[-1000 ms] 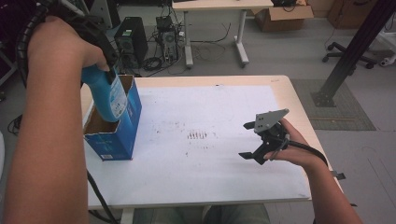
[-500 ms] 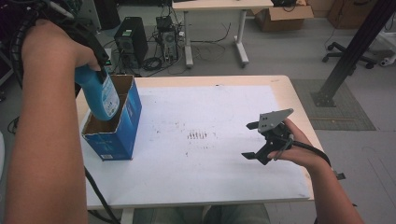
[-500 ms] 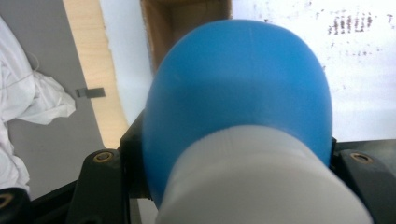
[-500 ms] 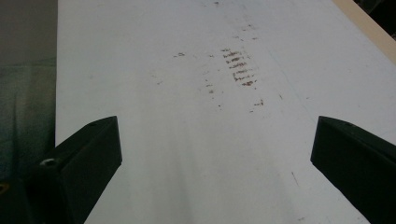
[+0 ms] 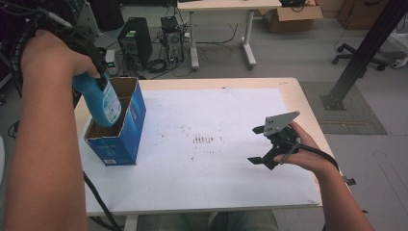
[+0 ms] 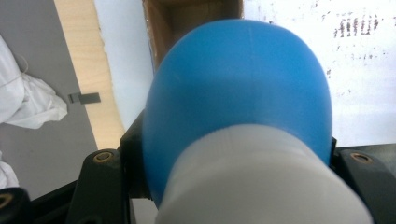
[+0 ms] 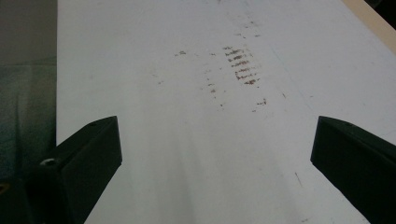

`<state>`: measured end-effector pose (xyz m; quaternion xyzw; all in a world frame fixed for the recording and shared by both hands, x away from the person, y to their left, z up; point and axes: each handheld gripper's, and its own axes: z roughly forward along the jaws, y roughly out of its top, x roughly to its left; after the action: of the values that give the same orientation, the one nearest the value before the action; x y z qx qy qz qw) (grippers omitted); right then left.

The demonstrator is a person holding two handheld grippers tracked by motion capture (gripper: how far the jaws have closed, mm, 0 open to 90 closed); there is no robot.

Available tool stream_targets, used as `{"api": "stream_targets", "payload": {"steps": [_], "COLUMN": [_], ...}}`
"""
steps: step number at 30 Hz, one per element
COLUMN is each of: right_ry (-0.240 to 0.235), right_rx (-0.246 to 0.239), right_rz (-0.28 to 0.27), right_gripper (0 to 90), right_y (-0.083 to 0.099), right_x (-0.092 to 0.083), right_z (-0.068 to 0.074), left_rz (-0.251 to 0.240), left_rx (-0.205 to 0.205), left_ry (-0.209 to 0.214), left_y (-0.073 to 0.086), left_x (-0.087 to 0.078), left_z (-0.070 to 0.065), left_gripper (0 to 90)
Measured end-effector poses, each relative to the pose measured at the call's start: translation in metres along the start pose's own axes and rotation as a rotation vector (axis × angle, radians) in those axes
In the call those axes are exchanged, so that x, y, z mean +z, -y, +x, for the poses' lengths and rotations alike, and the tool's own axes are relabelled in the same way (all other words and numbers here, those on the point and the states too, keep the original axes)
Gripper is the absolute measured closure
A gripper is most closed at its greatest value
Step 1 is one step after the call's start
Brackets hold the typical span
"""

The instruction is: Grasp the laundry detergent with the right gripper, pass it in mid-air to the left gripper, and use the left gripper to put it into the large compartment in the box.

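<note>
Right gripper (image 5: 262, 146) idles low over the white-topped counter (image 5: 231, 120), fingers spread wide, holding nothing. Farther off, the left gripper (image 5: 98, 72) clamps the blue plastic bottle with a white label (image 5: 100, 100), its base dipping into the open blue cardboard box (image 5: 126, 130). Best lower it straight, clear of the walls. What else sits inside, can't tell.

Glossy plastic bottle (image 5: 100, 98), cardboard box (image 5: 118, 139)
</note>
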<state>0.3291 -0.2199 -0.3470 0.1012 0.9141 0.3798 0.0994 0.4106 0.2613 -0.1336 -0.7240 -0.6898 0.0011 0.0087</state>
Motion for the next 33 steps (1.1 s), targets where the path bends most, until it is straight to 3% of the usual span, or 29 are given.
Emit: {"api": "stream_targets", "payload": {"steps": [5, 14, 33], "right_ry": [-0.001, -0.005, -0.003], "right_rx": [0.002, 0.003, 0.005], "right_rz": [0.004, 0.009, 0.014], "right_gripper": [2.0, 2.0, 2.0], "right_y": [0.000, -0.002, -0.001], "right_x": [0.001, 0.003, 0.000], "right_z": [0.000, 0.000, 0.001], "left_rz": [0.005, 0.015, 0.033], "left_rx": [-0.006, -0.018, -0.011], "left_ry": [0.018, 0.008, 0.003], "left_y": [-0.002, -0.005, -0.012], "left_x": [0.011, 0.031, 0.076], "left_z": [0.006, 0.012, 0.010], "left_gripper": [39.0, 39.0, 39.0]}}
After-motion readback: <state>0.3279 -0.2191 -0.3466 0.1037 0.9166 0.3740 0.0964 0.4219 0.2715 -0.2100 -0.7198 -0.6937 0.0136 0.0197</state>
